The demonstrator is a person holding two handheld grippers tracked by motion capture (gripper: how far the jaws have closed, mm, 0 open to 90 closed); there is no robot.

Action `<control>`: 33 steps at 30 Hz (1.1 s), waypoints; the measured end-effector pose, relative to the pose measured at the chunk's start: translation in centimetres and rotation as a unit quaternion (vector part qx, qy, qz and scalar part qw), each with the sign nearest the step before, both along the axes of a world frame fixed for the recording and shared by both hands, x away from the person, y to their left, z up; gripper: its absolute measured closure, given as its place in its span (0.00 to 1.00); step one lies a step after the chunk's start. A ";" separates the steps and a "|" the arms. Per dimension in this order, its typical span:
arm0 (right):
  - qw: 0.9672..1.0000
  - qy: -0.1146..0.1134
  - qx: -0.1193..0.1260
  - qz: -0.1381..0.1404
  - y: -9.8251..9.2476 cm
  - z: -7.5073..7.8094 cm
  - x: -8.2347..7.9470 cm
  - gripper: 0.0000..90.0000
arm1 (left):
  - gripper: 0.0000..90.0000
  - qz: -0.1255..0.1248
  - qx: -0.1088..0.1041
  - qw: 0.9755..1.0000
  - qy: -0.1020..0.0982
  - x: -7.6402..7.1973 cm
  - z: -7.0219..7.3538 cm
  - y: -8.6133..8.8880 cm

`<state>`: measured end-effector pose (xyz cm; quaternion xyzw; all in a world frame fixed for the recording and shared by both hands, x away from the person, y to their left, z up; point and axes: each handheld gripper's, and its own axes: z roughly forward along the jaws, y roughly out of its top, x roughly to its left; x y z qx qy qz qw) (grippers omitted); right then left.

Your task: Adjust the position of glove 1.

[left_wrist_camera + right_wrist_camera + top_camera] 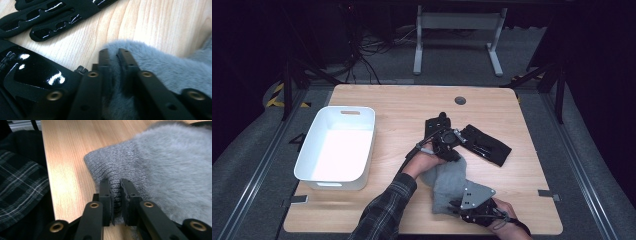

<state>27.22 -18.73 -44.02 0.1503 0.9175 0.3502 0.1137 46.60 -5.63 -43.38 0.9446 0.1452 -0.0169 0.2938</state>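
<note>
High view first: we work at a wooden table (402, 107), with a white plastic bin (337, 147) standing on its left part and a grey furry mitten (447, 182) lying near the front edge, right of the middle. We see our left gripper (451, 150) at the far end of the mitten, our plaid sleeve (382, 212) leading up to it, and our right gripper (459, 204) at the near end, its grey three-cornered plate on top. Just beyond the left gripper lie two black gloves (487, 145), flat on the wood, one beside the other.

From the left gripper view we find the jaws drawn narrow, with a tuft of the mitten's (160, 67) soft pile pinched between them. The gloves (50, 17) lie across the top left of that view, and a glossy black piece with pale lettering (32, 75) sits at the lower left; we cannot tell what it is.

From the right gripper view we find the jaws likewise narrow, nipping a fold of the mitten's knitted cuff (117, 170), which rests on the table (70, 165) where ribbed knit meets fur. Our plaid sleeve (20, 187) sits at the left of that view.
</note>
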 end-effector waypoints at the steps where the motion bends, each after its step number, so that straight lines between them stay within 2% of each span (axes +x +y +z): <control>1: 1.000 0.001 0.007 -0.001 -0.3 0.2 0.0 0.93 | 0.95 0.001 0.001 1.000 0.004 0.1 0.1 0.1; 6: 0.999 0.009 0.043 -0.007 -1.6 1.5 -0.2 0.94 | 0.97 0.022 -0.025 0.999 0.012 0.2 1.0 1.3; 8: 0.998 0.009 0.057 -0.009 -2.2 2.2 -0.3 0.94 | 0.97 0.029 -0.038 0.999 0.010 0.2 1.7 1.8; 12: 0.996 0.012 0.087 -0.016 -3.4 3.4 -0.1 0.94 | 0.97 0.038 -0.050 0.998 0.008 0.1 2.8 2.8; 18: 0.993 0.002 0.115 -0.032 -5.5 5.1 0.6 0.94 | 0.97 0.066 -0.078 0.995 -0.003 -0.8 5.5 5.3; 23: 0.993 0.002 0.113 -0.045 -7.6 5.8 1.8 0.95 | 0.97 0.082 -0.101 0.991 -0.008 -2.1 6.4 7.3; 25: 0.993 0.002 0.112 -0.048 -8.0 5.8 2.1 0.94 | 0.97 0.080 -0.103 0.991 -0.008 -2.4 6.5 7.7; 26: 0.993 0.003 0.108 -0.055 -8.7 6.0 2.7 0.95 | 0.97 0.083 -0.110 0.990 -0.008 -3.1 6.6 8.4; 27: 0.993 0.003 0.106 -0.058 -8.8 6.0 2.8 0.95 | 0.97 0.083 -0.110 0.990 -0.008 -3.1 6.6 8.4; 33: 0.994 -0.005 0.089 -0.056 -9.6 6.1 4.1 0.95 | 0.97 0.088 -0.137 0.986 -0.022 -5.9 6.9 10.1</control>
